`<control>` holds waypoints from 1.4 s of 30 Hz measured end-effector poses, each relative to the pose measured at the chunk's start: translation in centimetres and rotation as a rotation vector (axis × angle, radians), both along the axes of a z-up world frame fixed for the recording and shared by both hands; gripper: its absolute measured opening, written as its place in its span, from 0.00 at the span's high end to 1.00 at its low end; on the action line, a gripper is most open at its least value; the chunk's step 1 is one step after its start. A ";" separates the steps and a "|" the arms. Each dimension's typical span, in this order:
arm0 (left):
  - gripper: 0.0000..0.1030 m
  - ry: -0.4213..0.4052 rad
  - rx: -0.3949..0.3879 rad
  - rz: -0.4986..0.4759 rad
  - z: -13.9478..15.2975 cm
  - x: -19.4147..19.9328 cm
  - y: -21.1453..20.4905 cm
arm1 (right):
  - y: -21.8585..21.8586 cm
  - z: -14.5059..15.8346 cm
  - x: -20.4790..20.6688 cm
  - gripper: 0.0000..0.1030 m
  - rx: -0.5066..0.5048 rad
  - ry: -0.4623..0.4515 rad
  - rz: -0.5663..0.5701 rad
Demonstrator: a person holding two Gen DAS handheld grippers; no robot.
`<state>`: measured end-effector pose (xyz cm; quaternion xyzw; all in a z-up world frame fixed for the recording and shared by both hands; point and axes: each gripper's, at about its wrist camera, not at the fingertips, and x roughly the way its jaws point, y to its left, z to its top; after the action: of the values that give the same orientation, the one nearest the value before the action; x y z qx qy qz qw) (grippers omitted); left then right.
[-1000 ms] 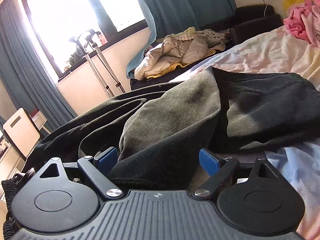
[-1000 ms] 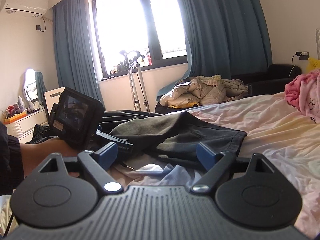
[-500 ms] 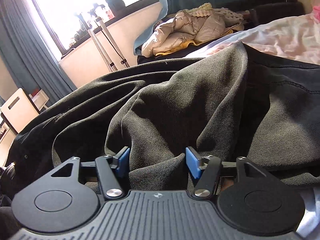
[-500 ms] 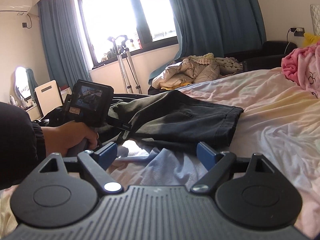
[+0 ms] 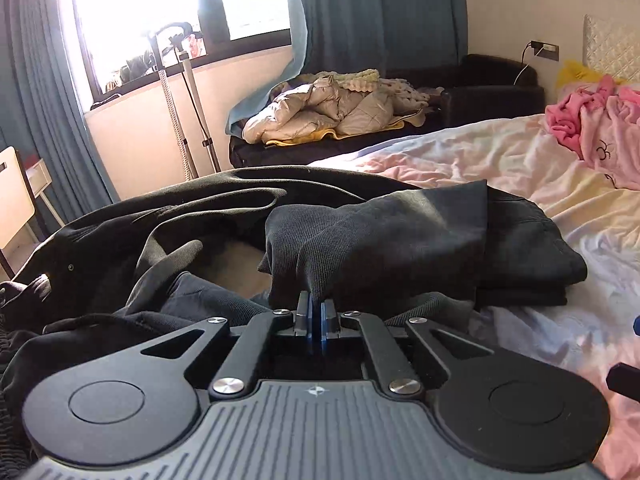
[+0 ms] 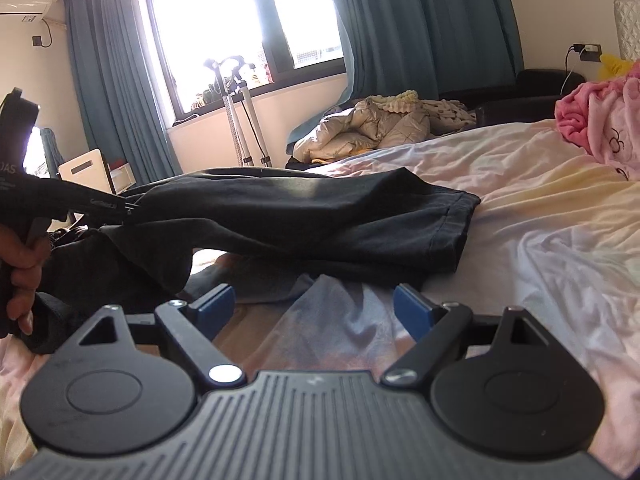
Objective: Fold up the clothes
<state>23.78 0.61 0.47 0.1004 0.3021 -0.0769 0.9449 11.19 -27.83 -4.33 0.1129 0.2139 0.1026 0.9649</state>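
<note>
Dark grey-black trousers (image 5: 400, 236) lie on the bed. My left gripper (image 5: 316, 316) is shut on a fold of the trousers and holds that part lifted off the sheet. In the right wrist view the trousers (image 6: 320, 216) stretch from the left gripper (image 6: 128, 206) at the left toward the hemmed leg end (image 6: 452, 232). My right gripper (image 6: 312, 308) is open and empty, low over the sheet just in front of the trousers, touching nothing.
The bed has a pale pink and yellow sheet (image 6: 540, 220). A pink garment pile (image 6: 600, 120) lies at the far right. A beige puffy jacket (image 5: 320, 112) lies on a dark sofa beyond the bed. A tripod (image 5: 188, 100) stands by the window.
My left gripper has closed on a fold of the trousers and raised it. My right gripper has moved closer to the trousers and stays open.
</note>
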 end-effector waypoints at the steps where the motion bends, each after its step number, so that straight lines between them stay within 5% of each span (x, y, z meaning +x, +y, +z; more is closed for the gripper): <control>1: 0.96 0.010 -0.024 0.002 0.0 -1.4 1.1 | 0.0 0.1 -0.3 0.15 -0.002 -0.003 -0.001; 11: 0.86 0.036 -0.028 0.100 -3.6 -6.2 4.8 | 0.4 0.9 -2.0 0.15 0.000 0.000 -0.005; 13: 0.68 0.023 -0.012 0.119 -3.5 -6.7 4.4 | 0.2 0.8 -2.2 0.15 0.007 0.009 -0.009; 15: 0.29 -0.002 0.020 0.124 -3.2 -7.5 3.8 | -0.2 0.8 -2.4 0.15 0.017 0.013 -0.028; 22: 0.19 -0.194 0.177 -0.185 -4.1 -12.9 -0.9 | -4.2 1.5 -1.8 0.15 0.126 -0.002 -0.165; 30: 0.19 -0.181 0.367 -0.366 -8.8 -10.7 -9.7 | -8.5 1.9 -1.5 0.15 0.272 0.002 -0.257; 34: 0.19 -0.143 0.435 -0.386 -11.7 -7.2 -14.7 | -10.3 2.6 -1.3 0.14 0.276 0.016 -0.256; 38: 0.19 -0.094 0.407 -0.313 -13.5 -3.8 -18.0 | -11.6 3.1 -1.1 0.14 0.252 0.015 -0.245; 41: 0.28 -0.056 0.380 -0.258 -14.2 -1.3 -19.7 | -12.5 2.8 -0.9 0.14 0.254 0.007 -0.243; 42: 0.45 -0.052 0.381 -0.252 -14.2 -0.9 -20.1 | -12.8 2.6 -0.7 0.14 0.267 0.008 -0.241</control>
<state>22.93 -19.49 -13.76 0.3159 0.2717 -0.1330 0.8993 10.46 -40.67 -1.74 0.2651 0.1872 0.0133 0.9458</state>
